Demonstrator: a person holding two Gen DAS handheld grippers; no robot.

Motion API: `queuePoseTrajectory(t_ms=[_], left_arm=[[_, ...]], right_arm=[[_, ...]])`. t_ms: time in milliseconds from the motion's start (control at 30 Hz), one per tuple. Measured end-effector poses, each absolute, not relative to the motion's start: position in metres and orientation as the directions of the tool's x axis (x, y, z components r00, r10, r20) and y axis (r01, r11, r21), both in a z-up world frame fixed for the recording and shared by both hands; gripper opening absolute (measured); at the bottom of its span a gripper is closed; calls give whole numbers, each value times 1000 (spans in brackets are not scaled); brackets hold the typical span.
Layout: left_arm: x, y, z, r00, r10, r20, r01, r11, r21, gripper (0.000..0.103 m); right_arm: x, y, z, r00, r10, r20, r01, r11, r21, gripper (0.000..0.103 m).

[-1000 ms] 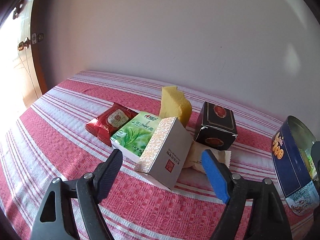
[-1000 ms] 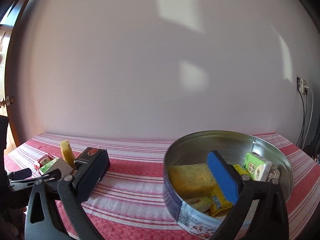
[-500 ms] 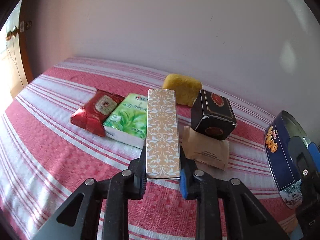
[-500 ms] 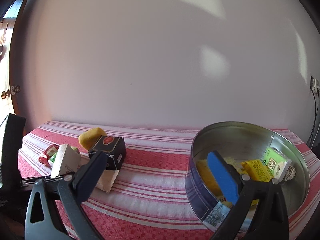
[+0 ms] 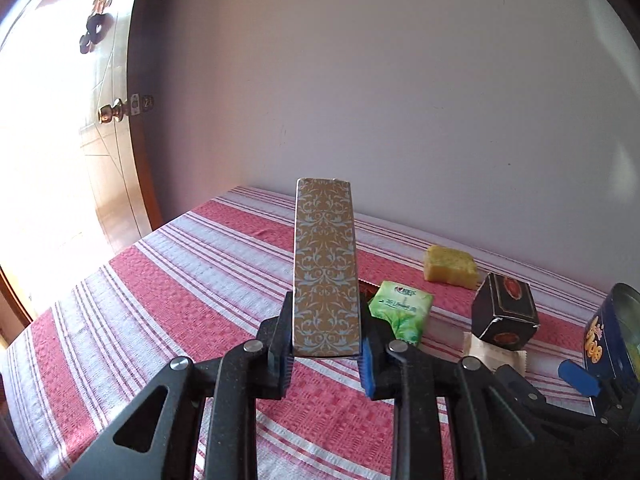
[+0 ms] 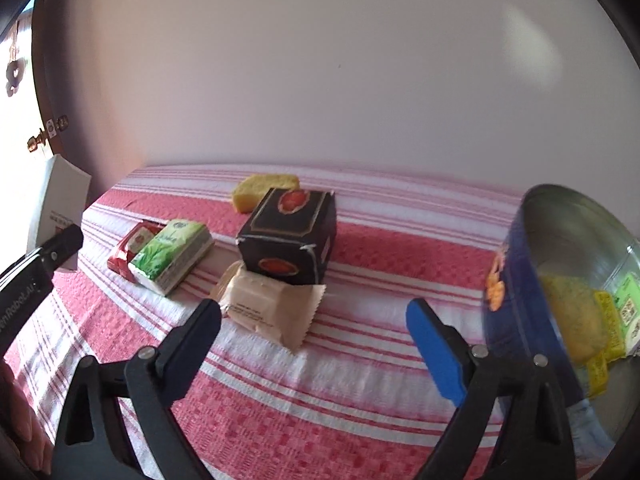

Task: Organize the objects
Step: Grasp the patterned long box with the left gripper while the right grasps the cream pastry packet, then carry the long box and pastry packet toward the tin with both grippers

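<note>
My left gripper is shut on a gold patterned box and holds it lifted above the striped red tablecloth; the box also shows at the left of the right wrist view. My right gripper is open and empty, low over the cloth, in front of a beige wrapped snack and a black box. A green tea pack, a red packet and a yellow sponge lie behind. A blue round tin at the right holds several items.
The table's left edge drops off toward a wooden door. A plain wall stands right behind the table. In the left wrist view the tin sits at the far right, with my right gripper beside it.
My left gripper has lifted the gold box off the table and up. My right gripper has swung left, from facing the tin to facing the black box and beige snack.
</note>
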State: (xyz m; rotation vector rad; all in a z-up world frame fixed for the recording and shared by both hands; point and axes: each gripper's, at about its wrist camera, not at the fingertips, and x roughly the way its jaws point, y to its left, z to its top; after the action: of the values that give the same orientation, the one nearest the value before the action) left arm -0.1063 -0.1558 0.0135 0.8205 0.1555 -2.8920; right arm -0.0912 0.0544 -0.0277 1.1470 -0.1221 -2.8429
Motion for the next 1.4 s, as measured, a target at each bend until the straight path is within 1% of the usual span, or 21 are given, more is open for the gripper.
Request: queuePoseTrajectory(t_ms=[67,167,233,333,367,400,433,467,500,533,567,600,667,733,833,967,1067,1133,1233,1300,1400], left_arm=[[-109,-160,11,-839,-122,-531,175,-983,-51,28],[-114,-153,9,-840,-156,-520,190,-982,-11,28],[-115,-150,9,-842,-170,-512,191,-982,12,28],[-111,-141,8,-841,-178,-512,191,-981,27,28],[-111,-140,8,-839,-176,-514,190,-981,27,28],[-111,-140,8,-838,-175,-517,189,-982,27,28],[-111,-140,7,-838,-173,-518,186,-982,26,28],[-112,-140,7,-838,-170,-519,184,-983,26,28],[-112,-140,7,-837,-170,-519,183,-983,28,28],[-110,-137,7,-837,-171,-521,182,-983,29,28],[-110,-137,6,-836,-169,-523,181,-983,29,28],[-111,-137,6,-834,-166,-526,179,-984,27,28],[-112,-136,5,-831,-156,-533,172,-985,21,28],[-113,-135,4,-829,-146,-539,161,-987,19,28],[-114,-134,3,-829,-145,-541,157,-987,25,28],[-112,-133,3,-834,-134,-535,147,-989,18,28],[-109,-129,3,-839,-126,-529,134,-991,23,28],[-107,-125,3,-844,-120,-523,121,-992,33,28],[-102,-117,4,-854,-116,-507,104,-993,52,28],[-100,-112,4,-861,-113,-496,97,-994,59,28],[-97,-108,4,-870,-102,-482,82,-995,64,28]], right_arm=[[-102,50,-35,-687,-129,-715,31,-988,149,94],[-121,39,-45,-645,-139,-751,21,-986,164,93],[-129,28,-50,-618,-122,-777,18,-990,141,93],[-138,10,-53,-606,-40,-795,4,-999,48,92],[-140,6,-53,-601,-14,-799,4,-1000,15,89],[-139,4,-53,-607,-26,-794,18,-1000,18,82],[-138,2,-53,-610,-30,-792,28,-999,17,80],[-138,1,-53,-612,-31,-790,32,-999,15,76],[-136,1,-52,-615,-33,-788,33,-999,16,67],[-135,1,-52,-618,-30,-785,34,-999,11,62],[-134,1,-52,-619,-16,-785,31,-1000,-4,51],[-133,1,-52,-621,-23,-784,38,-999,-1,51],[-132,4,-50,-625,-80,-776,65,-997,51,49],[-129,11,-49,-632,-144,-762,78,-989,122,48],[-122,23,-46,-651,-186,-736,63,-979,192,48],[-100,39,-31,-711,-198,-675,64,-974,219,48],[-80,43,-17,-788,-121,-604,36,-988,151,48],[-62,48,-5,-845,-30,-534,-7,-998,68,48],[-44,49,6,-893,69,-444,-69,-998,-16,48],[-36,51,10,-907,102,-410,-94,-995,-39,48],[-30,55,12,-908,120,-400,-113,-993,-40,48]])
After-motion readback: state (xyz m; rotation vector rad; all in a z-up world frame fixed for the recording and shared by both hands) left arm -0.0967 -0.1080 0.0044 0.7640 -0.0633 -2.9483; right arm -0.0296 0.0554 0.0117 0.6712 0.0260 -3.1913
